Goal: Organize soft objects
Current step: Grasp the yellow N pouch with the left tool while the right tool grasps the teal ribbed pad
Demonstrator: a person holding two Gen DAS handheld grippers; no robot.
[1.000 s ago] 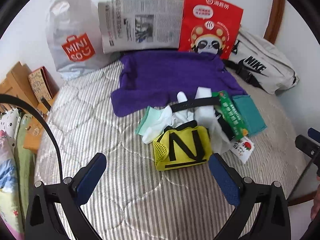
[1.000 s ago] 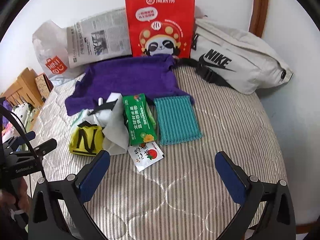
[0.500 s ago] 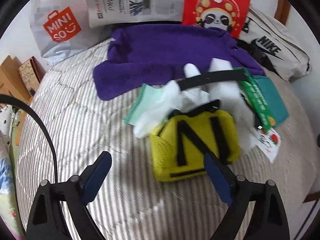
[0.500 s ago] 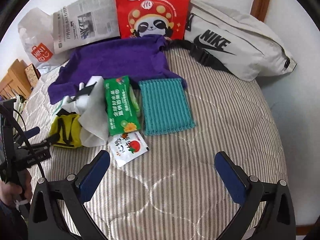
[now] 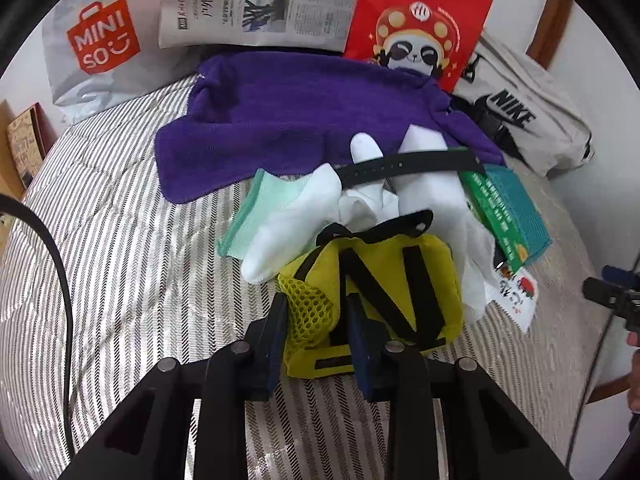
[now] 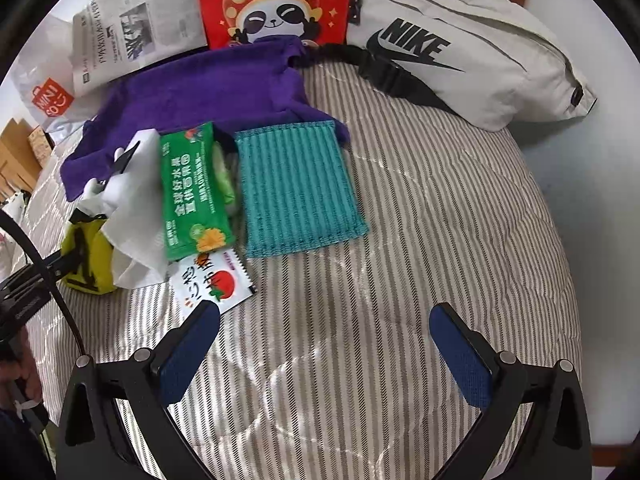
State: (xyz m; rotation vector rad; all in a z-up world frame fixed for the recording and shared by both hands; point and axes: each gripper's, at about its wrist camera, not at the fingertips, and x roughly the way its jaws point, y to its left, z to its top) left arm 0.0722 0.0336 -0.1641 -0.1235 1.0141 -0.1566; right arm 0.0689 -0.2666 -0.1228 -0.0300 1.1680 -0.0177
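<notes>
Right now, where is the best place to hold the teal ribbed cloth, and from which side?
Probably the near edge of the teal ribbed cloth, from the right gripper side: it lies flat, that edge is free, and the far corner tucks under the purple towel.

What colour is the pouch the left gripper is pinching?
Yellow pouch with black straps, clearest in the left wrist view.

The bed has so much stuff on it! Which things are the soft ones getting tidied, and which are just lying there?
For the job:
yellow pouch, pinched by the left gripper
white socks
purple towel
teal cloth

Just lying about:
newspaper
red panda bag
Miniso bag
green packet
</notes>
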